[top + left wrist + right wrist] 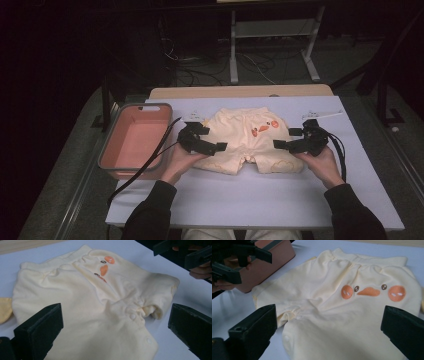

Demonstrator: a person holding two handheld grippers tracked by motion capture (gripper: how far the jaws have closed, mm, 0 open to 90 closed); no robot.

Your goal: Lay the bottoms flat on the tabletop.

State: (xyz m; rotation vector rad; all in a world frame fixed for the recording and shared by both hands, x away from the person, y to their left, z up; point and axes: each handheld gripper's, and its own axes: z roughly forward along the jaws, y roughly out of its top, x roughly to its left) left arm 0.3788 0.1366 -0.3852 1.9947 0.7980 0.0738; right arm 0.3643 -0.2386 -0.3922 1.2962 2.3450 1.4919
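Pale yellow baby shorts (248, 141) spread flat at the centre of the white table (260, 200), waistband toward 12 o'clock, leg openings toward 6 o'clock. Printed with a duck face (265, 127): two orange cheeks, two brown eyes, an orange beak, lying toward 1 o'clock of the garment's middle. Row of snap buttons (136, 312) along the crotch seam, seen in the left gripper view.

Left gripper (216, 144) held at 9 o'clock of the shorts, over the garment's left edge, jaws spread wide and gripping nothing; in its own view (115, 332) yellow cloth lying between the two black jaws. Whether the jaws touch the fabric: cannot tell.

Right gripper (282, 143) held at 3 o'clock of the shorts, at the right leg, jaws likewise spread wide, nothing pinched; in its own view (328, 332) the duck face lying ahead between the jaws.

Salmon-pink tub with a grey rim (134, 141) standing at 9 o'clock on the table, just beyond the left gripper, apart from the shorts. Black cables (155, 150) trailing from the left gripper past the tub toward 7 o'clock.
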